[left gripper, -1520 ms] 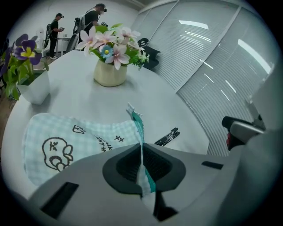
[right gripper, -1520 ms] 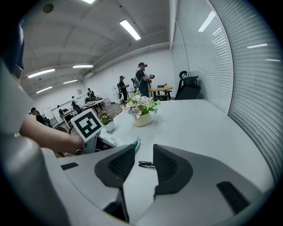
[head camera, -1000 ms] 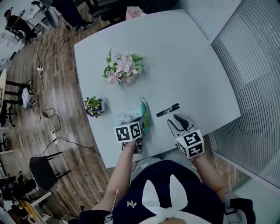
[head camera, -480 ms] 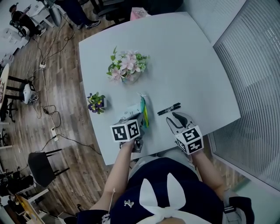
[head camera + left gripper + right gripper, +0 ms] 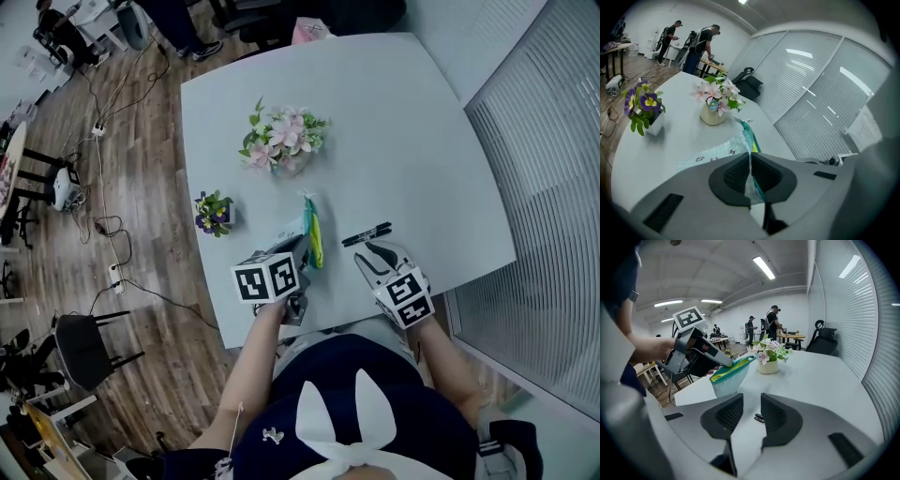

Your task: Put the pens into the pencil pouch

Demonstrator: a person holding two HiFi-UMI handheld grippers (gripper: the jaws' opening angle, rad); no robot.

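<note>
The pale checked pencil pouch (image 5: 298, 236) with a teal and yellow zip hangs lifted at the table's near edge. My left gripper (image 5: 302, 253) is shut on its edge. In the left gripper view the fabric of the pouch (image 5: 723, 151) is pinched between the pads of the left gripper (image 5: 750, 159). The right gripper view shows the pouch (image 5: 727, 375) mouth gaping under the left gripper (image 5: 701, 355). Two black pens (image 5: 367, 234) lie side by side on the table to the right. My right gripper (image 5: 376, 251) stands open just short of them, and the pens (image 5: 759, 417) show between the jaws of the right gripper (image 5: 751, 401).
A vase of pink flowers (image 5: 284, 142) stands mid-table and a small pot of purple flowers (image 5: 214, 212) near the table's left edge (image 5: 202, 244). Slatted blinds (image 5: 553, 169) run along the right. People work at desks (image 5: 693, 40) far behind.
My left gripper has risen with the pouch, lifting it off the table. The right gripper has stayed near the pens and rolled a little.
</note>
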